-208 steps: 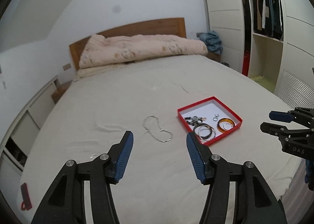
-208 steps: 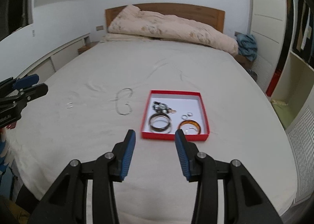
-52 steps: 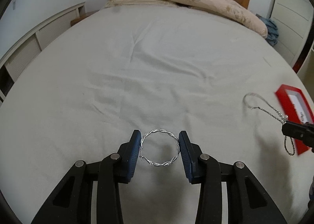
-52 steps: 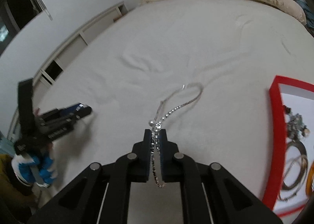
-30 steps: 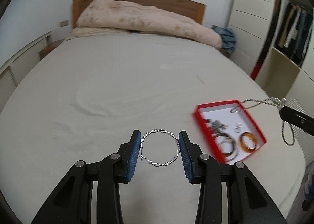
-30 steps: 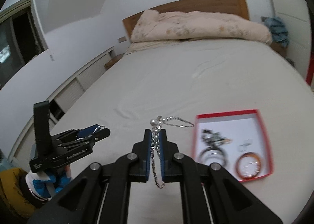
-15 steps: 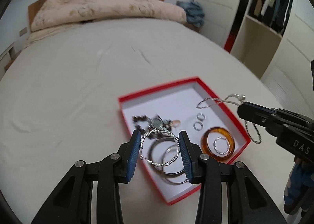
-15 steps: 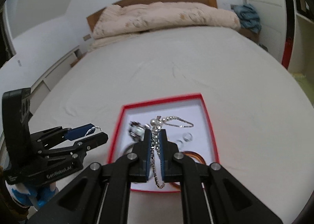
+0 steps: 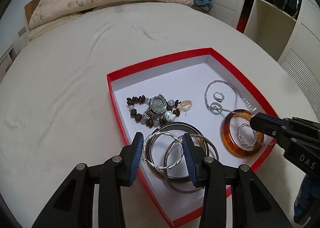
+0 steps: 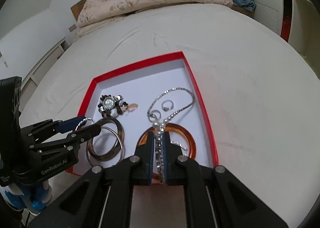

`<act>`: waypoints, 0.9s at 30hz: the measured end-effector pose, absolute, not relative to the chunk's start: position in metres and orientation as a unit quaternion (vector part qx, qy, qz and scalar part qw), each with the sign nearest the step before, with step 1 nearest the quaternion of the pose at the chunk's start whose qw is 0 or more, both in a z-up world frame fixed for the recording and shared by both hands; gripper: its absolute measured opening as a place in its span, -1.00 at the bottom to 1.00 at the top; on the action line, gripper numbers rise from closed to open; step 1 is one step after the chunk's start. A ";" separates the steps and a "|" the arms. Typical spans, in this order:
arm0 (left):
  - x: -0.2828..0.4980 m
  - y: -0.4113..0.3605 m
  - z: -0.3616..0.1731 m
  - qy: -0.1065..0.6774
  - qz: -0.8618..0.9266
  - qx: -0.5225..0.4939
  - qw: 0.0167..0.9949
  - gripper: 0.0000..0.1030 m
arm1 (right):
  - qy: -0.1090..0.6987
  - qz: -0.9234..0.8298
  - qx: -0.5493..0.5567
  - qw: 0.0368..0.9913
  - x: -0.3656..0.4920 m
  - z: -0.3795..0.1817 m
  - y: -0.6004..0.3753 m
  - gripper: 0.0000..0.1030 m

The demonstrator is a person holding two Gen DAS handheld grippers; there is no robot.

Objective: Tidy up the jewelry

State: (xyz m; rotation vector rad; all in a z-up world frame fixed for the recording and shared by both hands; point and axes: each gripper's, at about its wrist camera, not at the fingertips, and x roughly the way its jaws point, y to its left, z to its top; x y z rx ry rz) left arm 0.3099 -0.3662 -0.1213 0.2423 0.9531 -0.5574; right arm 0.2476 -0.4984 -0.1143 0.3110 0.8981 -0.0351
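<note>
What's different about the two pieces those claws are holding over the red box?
The twisted hoop earring is a rigid ring spanning the left gripper; the pearl chain is limp, pinched in the right gripper. The hoop hangs clear; the chain's far end drapes into the red box. Both are silver.

Both grippers were matte black plastic with silver round screws at the joints. Left gripper (image 9: 162, 152) had ribbed blue pads (image 9: 136, 151); white "GenRobot.AI" lettering on its side (right wrist view). Right gripper (image 10: 158, 153) had dark blue pads, "DAS" in white. Blue-and-white glove (image 10: 28, 198) below.
</note>
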 end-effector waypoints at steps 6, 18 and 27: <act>0.307 -0.364 -0.120 0.457 -0.263 0.111 0.843 -0.22 | 0.445 -0.031 0.148 0.882 0.242 -0.115 -0.501 -0.84; 0.283 -0.344 -0.070 0.429 -0.259 0.089 0.861 0.18 | 0.416 -0.050 0.143 0.897 0.208 -0.070 -0.490 -0.45; 0.250 -0.300 -0.022 0.403 -0.236 0.064 0.882 0.28 | 0.391 -0.051 0.124 0.911 0.171 -0.022 -0.459 -0.43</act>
